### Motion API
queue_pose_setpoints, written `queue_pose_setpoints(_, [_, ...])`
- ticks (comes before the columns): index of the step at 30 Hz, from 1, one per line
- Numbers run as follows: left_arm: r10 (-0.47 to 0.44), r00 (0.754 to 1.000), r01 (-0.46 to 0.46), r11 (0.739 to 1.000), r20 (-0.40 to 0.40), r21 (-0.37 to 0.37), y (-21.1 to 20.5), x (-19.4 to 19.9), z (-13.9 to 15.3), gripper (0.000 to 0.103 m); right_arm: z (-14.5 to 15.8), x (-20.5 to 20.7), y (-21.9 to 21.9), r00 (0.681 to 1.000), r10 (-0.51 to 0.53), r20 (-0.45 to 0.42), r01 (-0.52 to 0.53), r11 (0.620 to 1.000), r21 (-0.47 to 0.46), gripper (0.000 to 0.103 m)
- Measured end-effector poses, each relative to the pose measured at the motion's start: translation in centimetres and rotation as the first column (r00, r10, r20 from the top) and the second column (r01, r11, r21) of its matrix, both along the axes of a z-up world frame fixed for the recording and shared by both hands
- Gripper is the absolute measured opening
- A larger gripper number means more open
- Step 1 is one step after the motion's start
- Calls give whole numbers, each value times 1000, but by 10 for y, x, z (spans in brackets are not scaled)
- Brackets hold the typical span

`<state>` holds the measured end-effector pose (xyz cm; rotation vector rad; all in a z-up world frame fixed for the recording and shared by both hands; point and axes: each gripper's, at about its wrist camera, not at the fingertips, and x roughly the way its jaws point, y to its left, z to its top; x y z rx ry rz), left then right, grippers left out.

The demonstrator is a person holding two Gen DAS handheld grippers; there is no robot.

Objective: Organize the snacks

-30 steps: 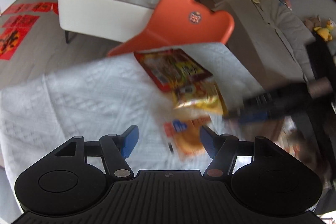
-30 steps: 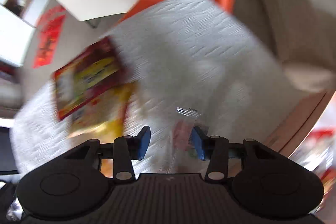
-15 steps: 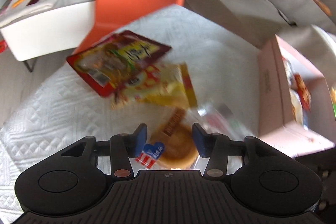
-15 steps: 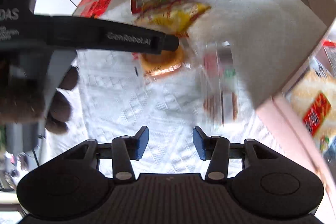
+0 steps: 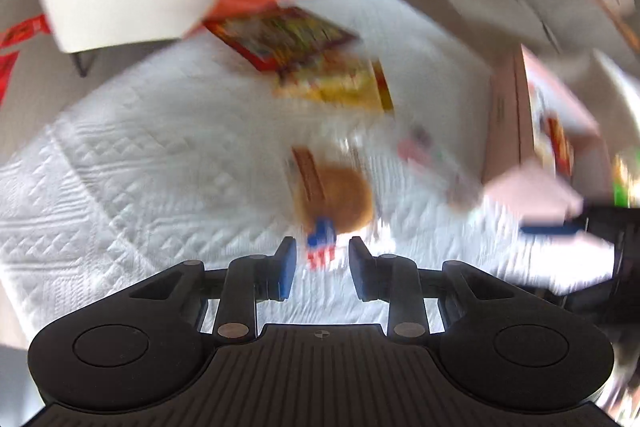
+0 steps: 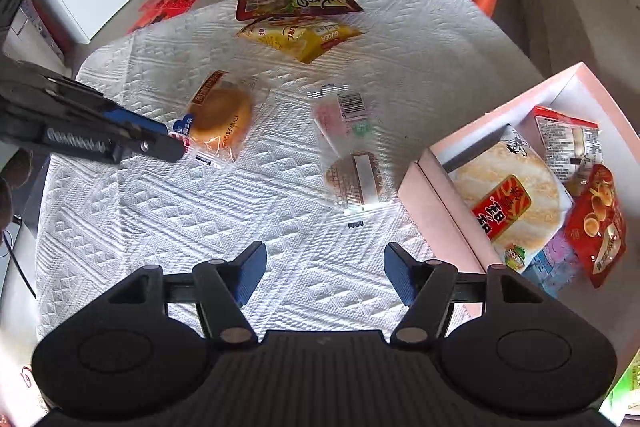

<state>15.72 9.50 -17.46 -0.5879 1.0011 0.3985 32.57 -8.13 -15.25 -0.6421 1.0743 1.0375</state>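
box entered view; four packets [image 6: 218,117] outside.

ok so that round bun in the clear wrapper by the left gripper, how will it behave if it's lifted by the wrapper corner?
The bun will probably hang and swing, since its clear wrapper looks loose and thin. The film looks glossy, so it may slip between the closing pads of the left gripper, which has only the printed corner between them. The bun looks soft, so a hard squeeze would likely dent it.
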Motion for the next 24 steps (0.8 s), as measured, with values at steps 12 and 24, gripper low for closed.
queue_pose_setpoints(12, [-28, 983, 75, 962, -179, 261, -27, 72, -12, 59, -15, -23, -2, 999, 2, 46, -2, 1000, 7, 68])
queue_pose_setpoints(24, [193, 974, -188, 981, -117, 53, 6, 0, -26, 63, -29, -6, 23, 972, -113, 208, 90, 989, 116, 71])
